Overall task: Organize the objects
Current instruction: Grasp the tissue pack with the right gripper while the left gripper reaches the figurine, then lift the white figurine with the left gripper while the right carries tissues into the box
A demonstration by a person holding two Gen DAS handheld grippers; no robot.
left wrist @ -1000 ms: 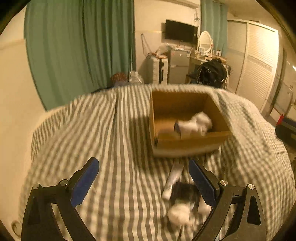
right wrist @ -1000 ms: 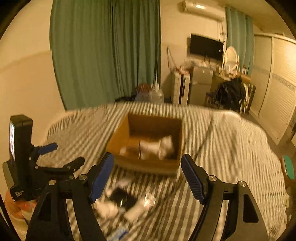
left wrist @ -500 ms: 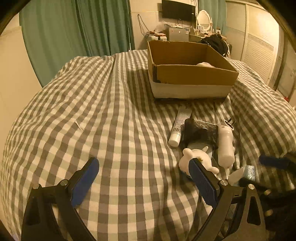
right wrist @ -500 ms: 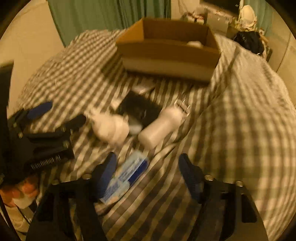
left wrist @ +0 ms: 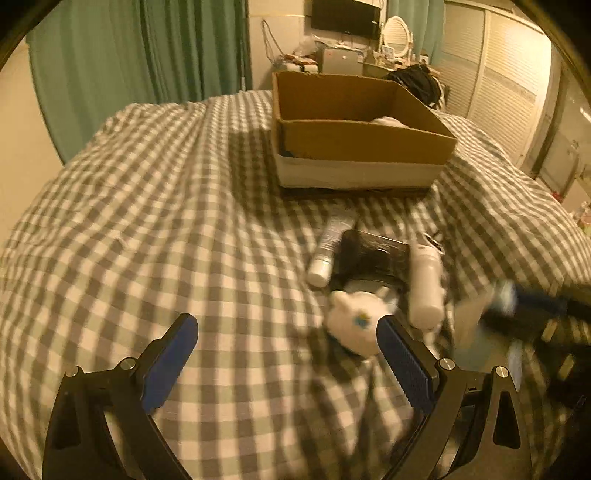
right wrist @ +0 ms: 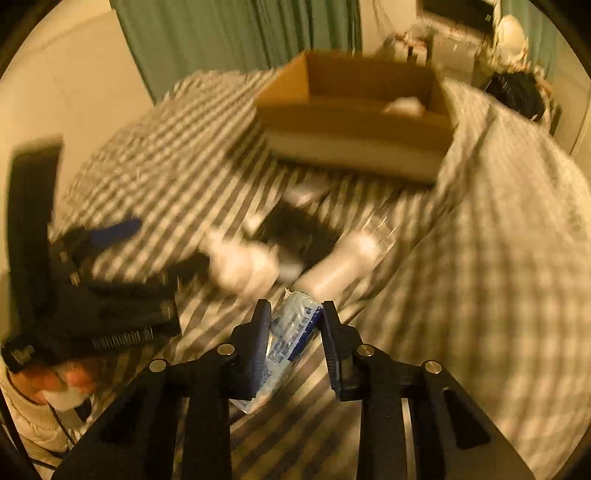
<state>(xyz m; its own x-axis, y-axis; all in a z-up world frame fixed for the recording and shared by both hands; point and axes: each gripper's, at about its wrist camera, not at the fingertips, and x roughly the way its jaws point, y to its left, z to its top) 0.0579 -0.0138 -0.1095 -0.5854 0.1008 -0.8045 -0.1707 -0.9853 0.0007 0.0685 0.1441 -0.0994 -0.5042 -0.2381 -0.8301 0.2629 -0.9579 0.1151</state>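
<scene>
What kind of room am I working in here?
Most likely a bedroom: the work surface is a bed with a checked cover, green curtains hang behind it, and a round vanity mirror stands by louvred wardrobe doors.

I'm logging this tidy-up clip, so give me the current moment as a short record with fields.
surface: bed with checked cover
container: open cardboard box at the far side, something white inside
loose items: white tube, black pouch, white bottle, white plush toy, clustered in front of the box
left gripper: open, empty, beside the plush toy
right gripper: closed around a blue and white packet
image quality: right wrist view is motion blurred
</scene>
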